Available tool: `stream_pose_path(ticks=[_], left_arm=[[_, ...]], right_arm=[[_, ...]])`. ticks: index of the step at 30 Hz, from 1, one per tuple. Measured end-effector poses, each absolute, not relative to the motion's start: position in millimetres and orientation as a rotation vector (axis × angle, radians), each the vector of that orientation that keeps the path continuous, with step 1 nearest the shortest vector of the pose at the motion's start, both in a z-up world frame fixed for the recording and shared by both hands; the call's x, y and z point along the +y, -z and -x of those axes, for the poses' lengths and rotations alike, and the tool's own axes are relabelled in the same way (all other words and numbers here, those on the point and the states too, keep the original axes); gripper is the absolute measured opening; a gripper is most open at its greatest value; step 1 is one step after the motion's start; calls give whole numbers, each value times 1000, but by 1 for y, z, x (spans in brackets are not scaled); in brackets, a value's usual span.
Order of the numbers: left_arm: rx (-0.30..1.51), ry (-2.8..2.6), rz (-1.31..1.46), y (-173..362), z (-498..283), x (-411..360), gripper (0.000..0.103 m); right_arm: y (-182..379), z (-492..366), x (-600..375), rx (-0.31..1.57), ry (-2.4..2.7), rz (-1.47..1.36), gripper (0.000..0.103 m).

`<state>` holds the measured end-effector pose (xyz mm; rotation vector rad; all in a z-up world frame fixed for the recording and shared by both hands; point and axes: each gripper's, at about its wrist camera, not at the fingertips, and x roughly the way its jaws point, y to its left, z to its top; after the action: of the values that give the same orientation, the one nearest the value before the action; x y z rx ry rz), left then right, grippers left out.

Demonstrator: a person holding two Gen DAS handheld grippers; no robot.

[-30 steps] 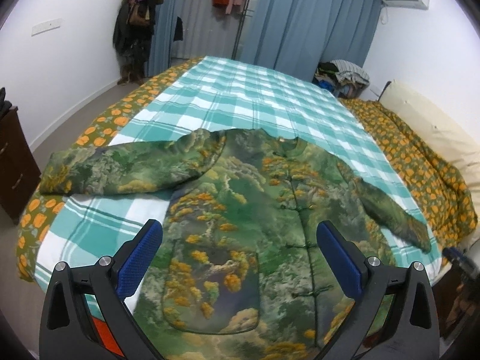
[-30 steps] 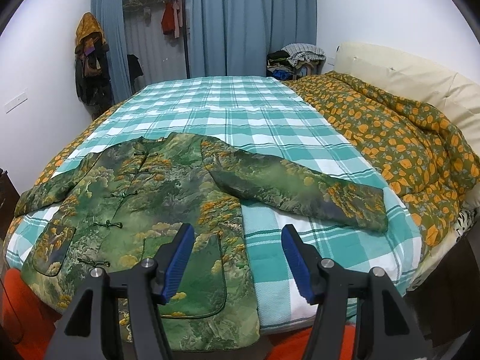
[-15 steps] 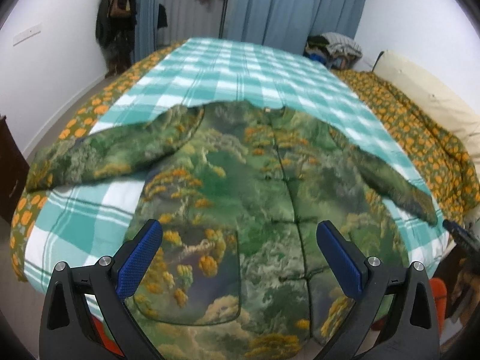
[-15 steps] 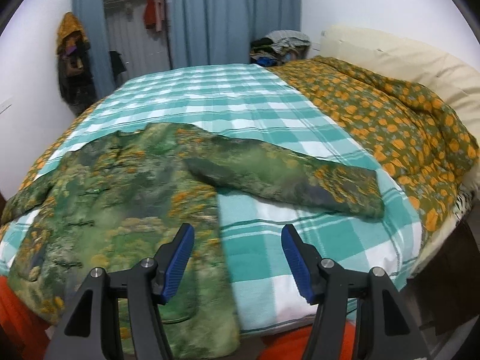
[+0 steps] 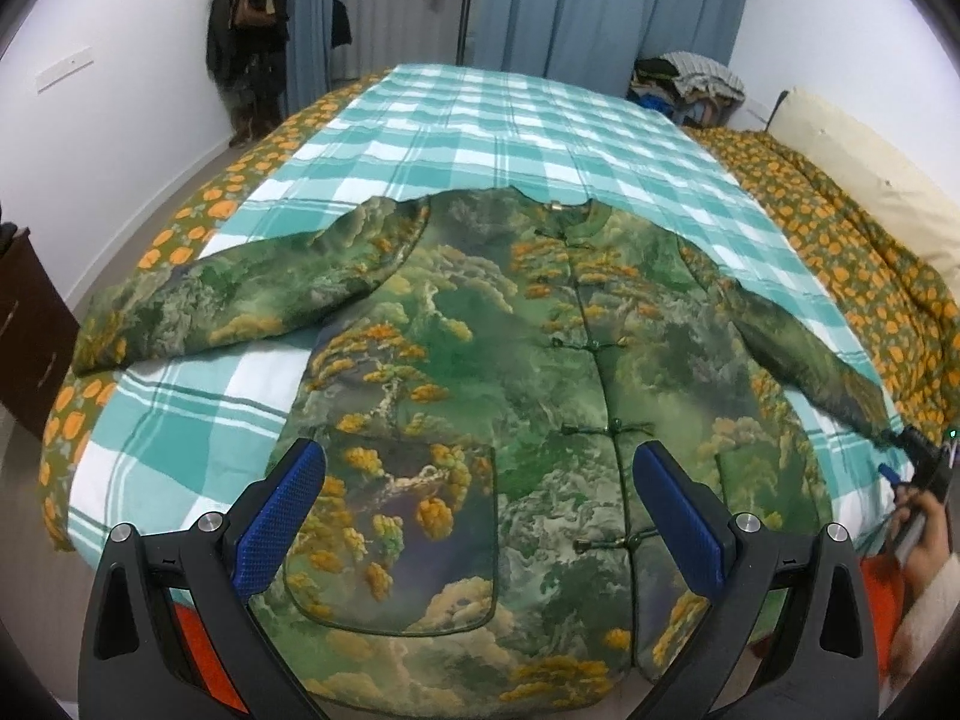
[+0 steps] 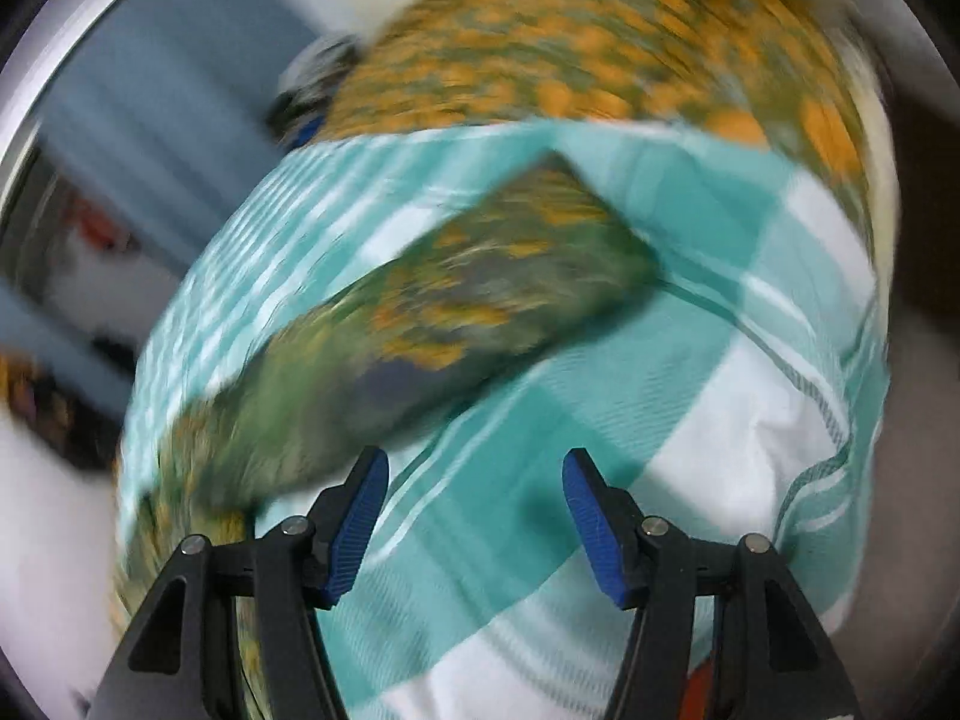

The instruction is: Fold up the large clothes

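The right gripper, fingers apart and empty, has swung down toward the jacket's sleeve cuff at the bed's right edge, probably to fold it inward, while the left gripper hovers released.

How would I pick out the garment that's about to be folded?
Find the bed's teal-and-white checked sheet. At its near end a jacket lies flat, face up, both sleeves spread wide. Its green landscape print with golden trees, and the knot buttons down its front, set it apart from the orange-flowered quilt beside it.

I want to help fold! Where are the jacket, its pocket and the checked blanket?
jacket (image 5: 540,324): left wrist view, chest panel.
pocket (image 5: 396,534): left wrist view, patch middle.
checked blanket (image 5: 480,120): left wrist view, bare far part.
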<state>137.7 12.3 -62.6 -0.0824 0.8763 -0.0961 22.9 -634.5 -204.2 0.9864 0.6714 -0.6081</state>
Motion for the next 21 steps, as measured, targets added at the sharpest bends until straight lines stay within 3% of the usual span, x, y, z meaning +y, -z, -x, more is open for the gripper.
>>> stream_pose_path(ticks=[9,11,12,13,21], left_arm=[[896,109,45,68,-137,-2,102],[897,105,36,69,-135,-3,102],[901,102,34,71,-135,-3,102],[908,99,33,73,-135,-2,102],[965,105,73,93,-144,-2,102]], right_arm=[[242,-39,-690,500,671,-1267,61],[244,-40,-697,479,713,-1280,45],[243,-41,-698,479,725,-1281,25],[238,-42,-696,478,735,-1265,15],[135,-85,-619,502,526,-768,11]])
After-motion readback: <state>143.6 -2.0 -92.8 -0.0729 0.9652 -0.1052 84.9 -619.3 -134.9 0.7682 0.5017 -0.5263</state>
